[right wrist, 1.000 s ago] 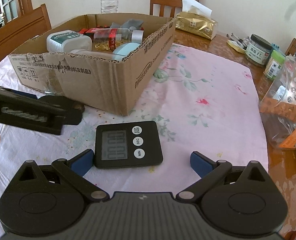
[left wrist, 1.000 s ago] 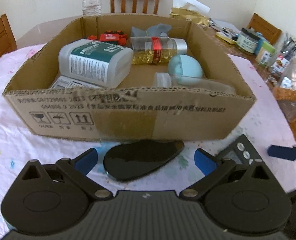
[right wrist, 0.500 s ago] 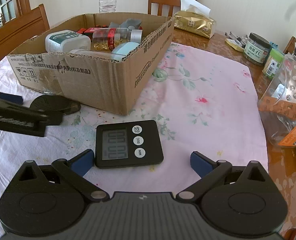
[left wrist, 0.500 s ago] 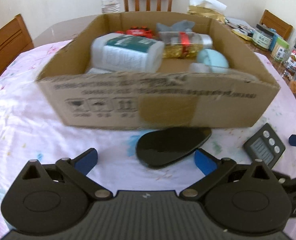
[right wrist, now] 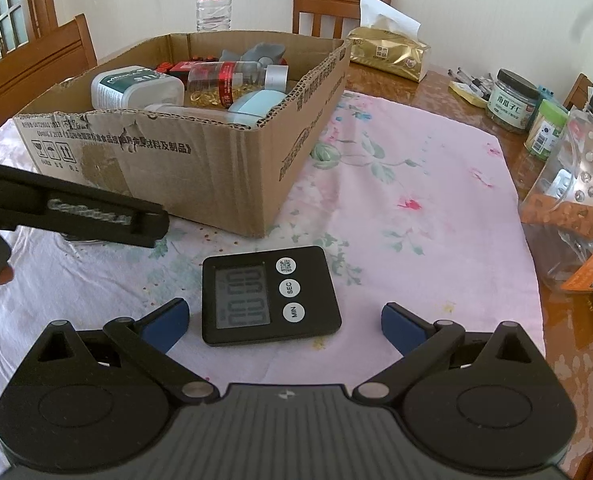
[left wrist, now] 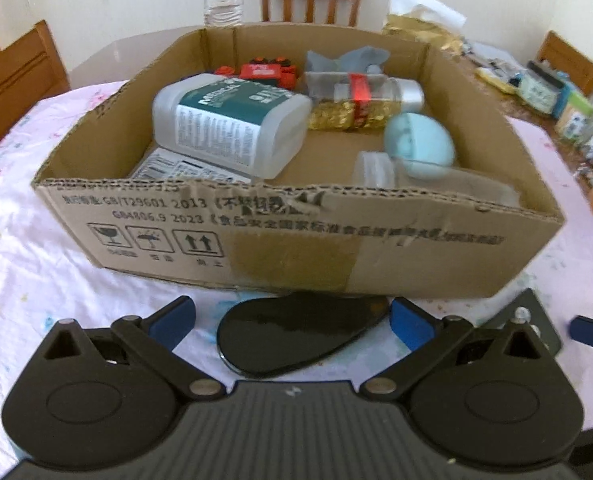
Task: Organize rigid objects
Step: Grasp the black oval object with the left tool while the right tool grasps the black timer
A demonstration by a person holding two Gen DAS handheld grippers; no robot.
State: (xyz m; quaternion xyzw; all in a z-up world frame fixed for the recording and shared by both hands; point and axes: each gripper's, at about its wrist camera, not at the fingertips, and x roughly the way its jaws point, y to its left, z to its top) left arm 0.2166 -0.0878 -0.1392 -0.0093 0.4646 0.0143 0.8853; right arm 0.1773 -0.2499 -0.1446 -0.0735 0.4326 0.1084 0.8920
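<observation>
Left gripper (left wrist: 292, 318): fingers apart, empty, straddling the flat black teardrop-shaped object (left wrist: 300, 334), which lies on the tablecloth (left wrist: 36, 280) touching the near wall of the cardboard box (left wrist: 296, 240).

Right gripper (right wrist: 284, 322): fingers apart, empty, either side of the black digital timer (right wrist: 270, 296), which lies flat near the box's front right corner.

Judgement: both items are thin. Lower each set of fingers until they meet the cloth, close squarely on opposite edges, lift level, clear the rim of the box, and release inside on bare floor beside the bottles (left wrist: 232, 124).
</observation>
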